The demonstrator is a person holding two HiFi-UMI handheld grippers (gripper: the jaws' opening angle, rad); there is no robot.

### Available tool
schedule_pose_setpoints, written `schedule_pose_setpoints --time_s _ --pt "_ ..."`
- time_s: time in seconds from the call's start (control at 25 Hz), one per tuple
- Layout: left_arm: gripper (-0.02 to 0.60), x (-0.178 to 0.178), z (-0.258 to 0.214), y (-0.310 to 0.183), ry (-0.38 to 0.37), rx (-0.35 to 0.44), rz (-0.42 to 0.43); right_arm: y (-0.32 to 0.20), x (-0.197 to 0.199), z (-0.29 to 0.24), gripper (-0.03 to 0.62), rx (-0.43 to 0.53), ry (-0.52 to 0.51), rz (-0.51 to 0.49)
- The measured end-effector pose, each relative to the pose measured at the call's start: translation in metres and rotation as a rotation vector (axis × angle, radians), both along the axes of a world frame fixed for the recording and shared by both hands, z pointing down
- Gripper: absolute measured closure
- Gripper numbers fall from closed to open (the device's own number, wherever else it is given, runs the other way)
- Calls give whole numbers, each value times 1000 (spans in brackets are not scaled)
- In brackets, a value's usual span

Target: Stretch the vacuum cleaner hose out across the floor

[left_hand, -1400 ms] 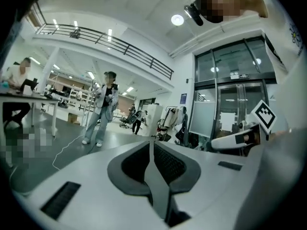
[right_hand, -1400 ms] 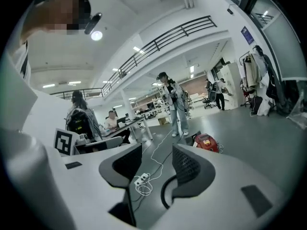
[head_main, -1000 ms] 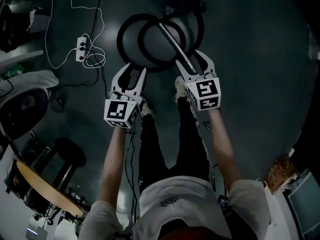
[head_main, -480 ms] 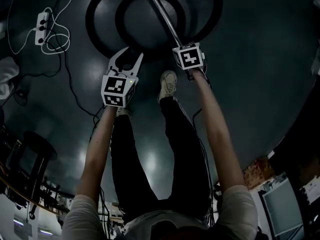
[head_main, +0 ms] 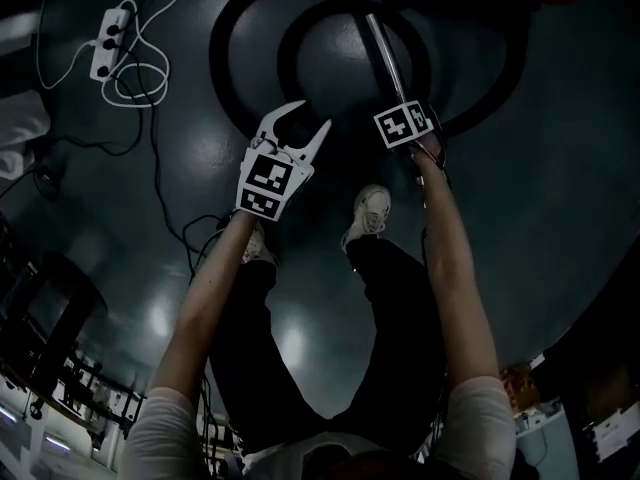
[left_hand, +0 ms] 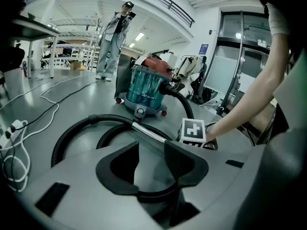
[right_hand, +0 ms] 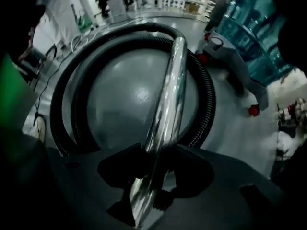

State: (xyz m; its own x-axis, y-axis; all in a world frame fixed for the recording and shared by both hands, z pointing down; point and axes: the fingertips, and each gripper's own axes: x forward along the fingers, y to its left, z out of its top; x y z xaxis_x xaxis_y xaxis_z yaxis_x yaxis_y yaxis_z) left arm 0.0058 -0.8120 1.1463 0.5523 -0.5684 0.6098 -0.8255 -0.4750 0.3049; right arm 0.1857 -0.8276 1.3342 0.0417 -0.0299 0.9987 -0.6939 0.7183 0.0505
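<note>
The black ribbed hose (head_main: 228, 78) lies in overlapping loops on the dark floor, also seen in the left gripper view (left_hand: 72, 131) and the right gripper view (right_hand: 64, 95). A chrome tube (head_main: 383, 53) runs across the loops from the hose's end. My right gripper (head_main: 398, 103) sits over its near end under its marker cube. In the right gripper view the jaws (right_hand: 153, 159) are closing on the tube (right_hand: 168, 95), and both pads touch it. My left gripper (head_main: 303, 120) hovers open just left of it, with only floor in its gap (left_hand: 151, 159). The teal vacuum cleaner (left_hand: 146, 87) stands beyond the loops.
A white power strip (head_main: 108, 43) with a looped white cable (head_main: 135, 78) lies on the floor at the left. My shoes (head_main: 370, 213) stand just behind the grippers. A dark stool (head_main: 50, 298) is at the near left. A person (left_hand: 115, 37) stands far behind the vacuum cleaner.
Both grippers have gone forward and down toward the hose loops. The right gripper has settled over the chrome tube's near end. The left gripper's gap looks the same.
</note>
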Motion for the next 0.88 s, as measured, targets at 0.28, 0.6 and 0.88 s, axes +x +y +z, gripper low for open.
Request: schedule_pose_setpoints --time_s 0.28,0.6,0.88 --pt "431 -41 -99 -10 -35 30 -26 -8 -10 -112 390 98 11 -36" --pt "431 -60 -351 15 -86 156 19 -7 -29 -418 407 378 134 -553" --pt "417 -96 -565 26 -196 396 228 -8 -109 -714 413 690 313 -1242"
